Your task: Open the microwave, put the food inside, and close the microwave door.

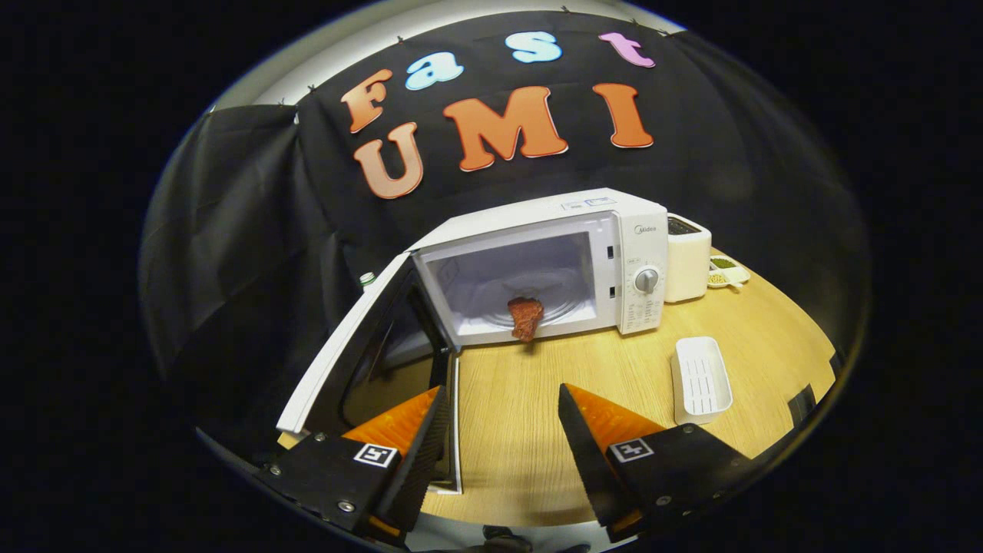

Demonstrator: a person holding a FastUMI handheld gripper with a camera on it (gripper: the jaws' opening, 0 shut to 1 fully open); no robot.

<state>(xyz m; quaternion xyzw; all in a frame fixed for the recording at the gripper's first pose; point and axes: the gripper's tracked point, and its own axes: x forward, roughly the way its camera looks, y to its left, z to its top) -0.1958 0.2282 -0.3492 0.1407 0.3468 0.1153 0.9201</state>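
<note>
So, one microwave (537, 261) stood on the wooden table (522, 415), pale and boxy, with its single door (345, 353) swung wide toward the gripper's side and one round dial (647, 280) on its control panel. Just beside it, on the dial side, sat one white toaster-like appliance (686, 257), and past that one small dish (726, 273) with greenish and yellowish bits in its compartments. One white slotted tray (700, 380) lay on the wood, well apart from the microwave's mouth and near the far finger. Behind the door's top corner a small green-capped bottle top (368, 278) peeked out.

One gripper (503, 418) hung over the table with its two fingers spread wide, bare wood between them, nothing held and nothing touched; one finger sat just beside the open door's lower edge, though contact I couldn't judge.

One piece of food (526, 316), reddish-brown and rough like a chunk of cooked meat, sat at the front lip of the microwave's chamber, overhanging the sill a little, well beyond the fingers
</note>
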